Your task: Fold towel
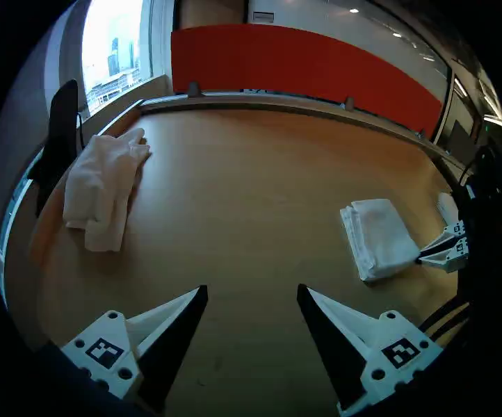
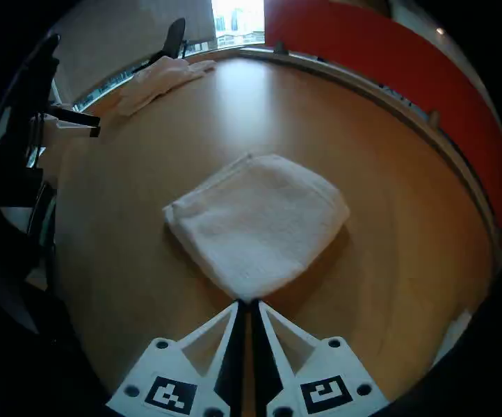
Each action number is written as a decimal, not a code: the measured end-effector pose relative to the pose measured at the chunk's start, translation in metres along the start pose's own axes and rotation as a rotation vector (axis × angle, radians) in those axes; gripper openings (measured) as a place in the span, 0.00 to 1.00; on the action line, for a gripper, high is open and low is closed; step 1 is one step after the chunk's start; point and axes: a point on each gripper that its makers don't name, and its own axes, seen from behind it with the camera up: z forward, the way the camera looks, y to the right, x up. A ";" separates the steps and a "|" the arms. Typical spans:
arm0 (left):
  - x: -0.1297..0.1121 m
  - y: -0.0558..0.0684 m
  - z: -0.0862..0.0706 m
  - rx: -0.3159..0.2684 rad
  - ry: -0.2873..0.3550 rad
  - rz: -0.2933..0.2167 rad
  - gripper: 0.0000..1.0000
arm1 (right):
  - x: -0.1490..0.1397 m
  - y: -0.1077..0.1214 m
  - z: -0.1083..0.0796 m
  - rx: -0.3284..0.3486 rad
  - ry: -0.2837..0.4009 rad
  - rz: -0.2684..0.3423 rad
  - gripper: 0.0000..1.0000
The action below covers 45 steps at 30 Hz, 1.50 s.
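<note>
My left gripper [image 1: 251, 288] gapes wide, holding nothing, above the table [image 1: 251, 181]. My right gripper [image 2: 249, 306] is nearly closed at the near corner of the folded towel [image 2: 258, 219]; I cannot tell if it pinches it.

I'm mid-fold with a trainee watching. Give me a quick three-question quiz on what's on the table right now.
1. True or false: the left gripper stands wide open.
2. The folded towel lies: A) just past the right gripper's tips; B) in a basket; C) between the left gripper's fingers.
3. Fill in: the crumpled towel lies near a black ____.
Key: 1 true; 2 A; 3 chair.
</note>
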 end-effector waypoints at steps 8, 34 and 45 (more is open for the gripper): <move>0.006 0.004 -0.002 -0.015 0.020 0.009 0.96 | 0.049 0.008 -0.024 -0.017 0.056 -0.059 0.05; 0.030 0.017 -0.013 -0.053 0.080 0.026 0.95 | 0.152 0.045 -0.094 -0.052 0.179 -0.129 0.05; 0.033 0.021 -0.013 -0.055 0.084 0.034 0.95 | 0.142 0.086 -0.117 -0.094 0.173 -0.106 0.05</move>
